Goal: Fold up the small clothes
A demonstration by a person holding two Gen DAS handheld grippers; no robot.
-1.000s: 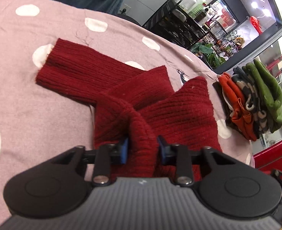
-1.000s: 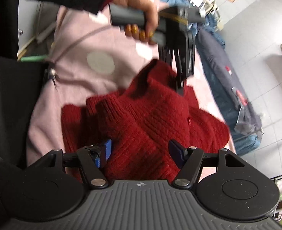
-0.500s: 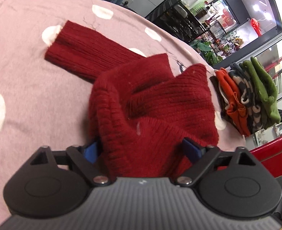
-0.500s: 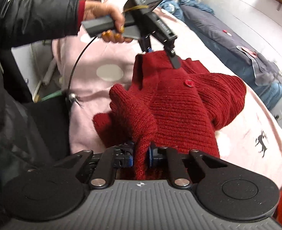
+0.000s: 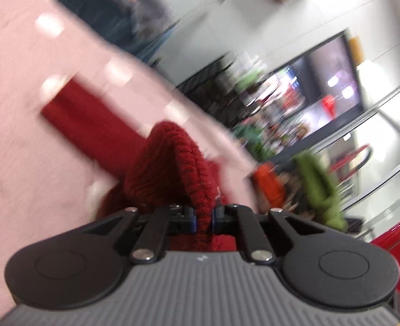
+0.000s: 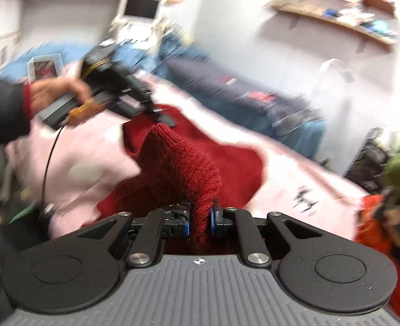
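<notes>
A dark red knitted sweater (image 5: 172, 168) lies partly bunched on a pink blanket with white dots (image 5: 23, 103). My left gripper (image 5: 202, 218) is shut on a raised fold of the sweater; one sleeve (image 5: 85, 116) stretches away to the left. In the right wrist view my right gripper (image 6: 200, 221) is shut on another raised fold of the sweater (image 6: 183, 168). The left gripper (image 6: 156, 114) shows there too, held in a hand, pinching the sweater's far edge. Both views are motion-blurred.
A pile of folded clothes, orange (image 5: 267, 187) and green (image 5: 316, 187), sits at the blanket's right end; it also shows in the right wrist view (image 6: 376, 225). A dark blue garment (image 6: 240, 95) lies beyond the blanket. Black shelving (image 5: 213, 89) stands behind.
My left gripper, open half a second ago, has closed on a sweater fold. Both grippers have lifted their folds and the cameras have swung upward fast.
</notes>
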